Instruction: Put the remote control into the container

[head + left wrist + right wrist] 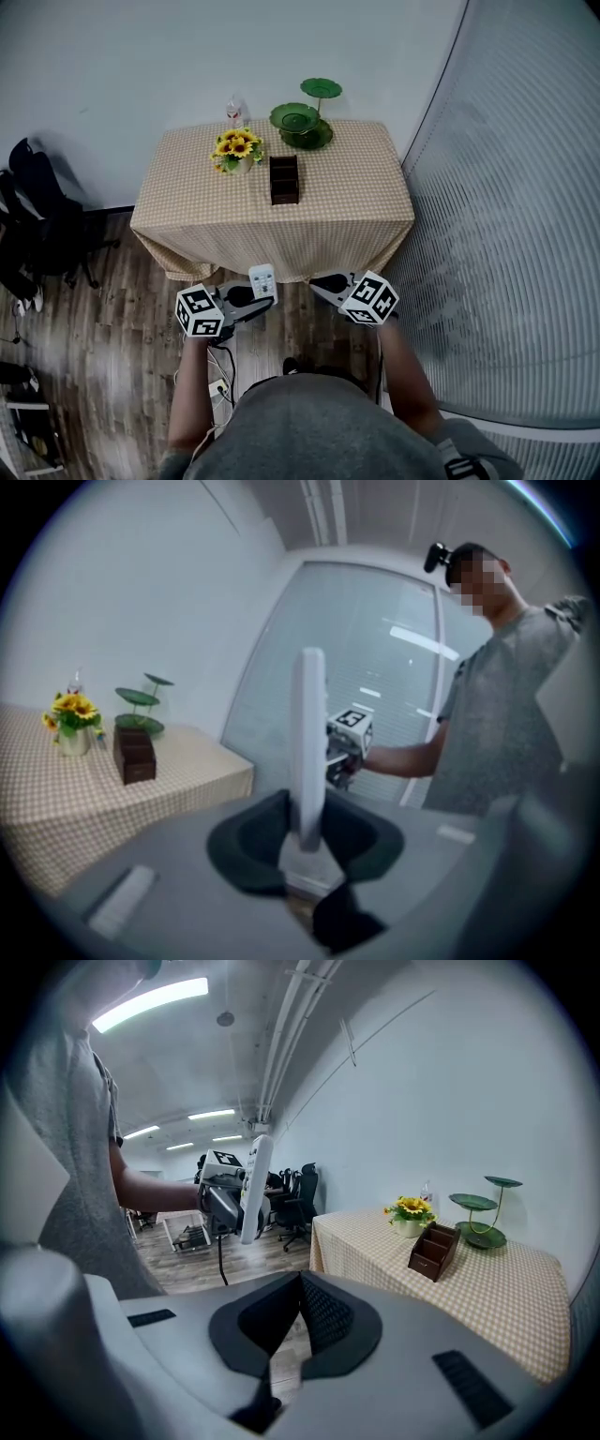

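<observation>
The remote control [262,279] is clasped upright in the left hand-held gripper [259,300], its lower end pinched between the two jaws. It is white and slim, and we see it held in the air before the near edge of the desk [347,220], over the wooden floor [103,337]. In the left gripper view the remote control [309,742] rises straight out of the left hand-held gripper [305,841]. In the right gripper view it shows [255,1188] at the left, well apart from the desk.

The right hand-held gripper [323,281] hangs just beside the left one, to the right. In its own view the right hand-held gripper [298,1321] is clenched, jaws pressed together.

We count two grippers and one remote. Farther on, the desk wears a checked cloth, and its near half is bare.

On the far half stands one container [284,179], a brown wooden box split into compartments. We cannot make out what lies inside.

Just left of it one small pot of sunflowers [236,148] holds yellow blooms. Behind that stands one small bottle [233,108].

Far right of the container is one green stand [305,120] with three plates.

A black office chair [37,216] sits at the far left, and a ribbed glass wall [506,234] runs along the right.
</observation>
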Tool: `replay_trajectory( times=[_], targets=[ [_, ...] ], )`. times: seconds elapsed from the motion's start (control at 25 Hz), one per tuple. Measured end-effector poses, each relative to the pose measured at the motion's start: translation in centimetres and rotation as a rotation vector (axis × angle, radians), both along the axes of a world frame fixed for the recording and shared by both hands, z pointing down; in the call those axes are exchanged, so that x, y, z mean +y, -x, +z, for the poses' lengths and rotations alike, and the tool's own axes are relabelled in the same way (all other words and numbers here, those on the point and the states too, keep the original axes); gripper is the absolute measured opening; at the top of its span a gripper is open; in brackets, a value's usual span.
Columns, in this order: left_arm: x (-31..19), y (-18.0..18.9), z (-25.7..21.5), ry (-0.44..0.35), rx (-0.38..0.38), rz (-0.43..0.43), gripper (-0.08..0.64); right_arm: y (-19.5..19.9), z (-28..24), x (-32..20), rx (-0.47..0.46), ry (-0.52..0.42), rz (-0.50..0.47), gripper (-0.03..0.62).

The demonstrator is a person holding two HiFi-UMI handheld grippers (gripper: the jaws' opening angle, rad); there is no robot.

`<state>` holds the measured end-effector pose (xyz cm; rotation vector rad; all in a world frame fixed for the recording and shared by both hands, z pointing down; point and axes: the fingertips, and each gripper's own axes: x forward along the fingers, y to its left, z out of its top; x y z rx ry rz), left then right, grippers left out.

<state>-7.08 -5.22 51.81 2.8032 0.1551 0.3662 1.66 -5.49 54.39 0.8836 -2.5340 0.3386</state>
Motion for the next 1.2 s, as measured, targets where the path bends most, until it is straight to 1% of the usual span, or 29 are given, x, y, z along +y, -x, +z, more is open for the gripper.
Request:
replay_trajectory(
  times=[0.2,0.4,0.76,1.0,1.2],
  targets=[
    [-0.8,0.1,0.7,-0.003,-0.009,0.015,0.092,0.0,0.6,-0.6,0.017,0.004,0.002,0.018],
    [-0.9,0.5,0.3,-0.006,-0.005,0.029,0.092,0.5,0.1,-0.6,0.022,0.003,0.000,0.018],
    [-1.4,0.3,0.3,-0.001,-0.011,0.060,0.092,0.7,0.0,-1.3,0.013,0.009,0.013,0.018],
    [-2.7,0.3,1.0,0.009,-0.018,0.045,0.092,0.8,0.3,-2.6,0.013,0.007,-0.008,0.018],
    [-3.5,-0.4,1.6,0.020,-0.029,0.045,0.092,0.0,0.7,-4.1,0.003,0.012,-0.016,0.018]
  ],
)
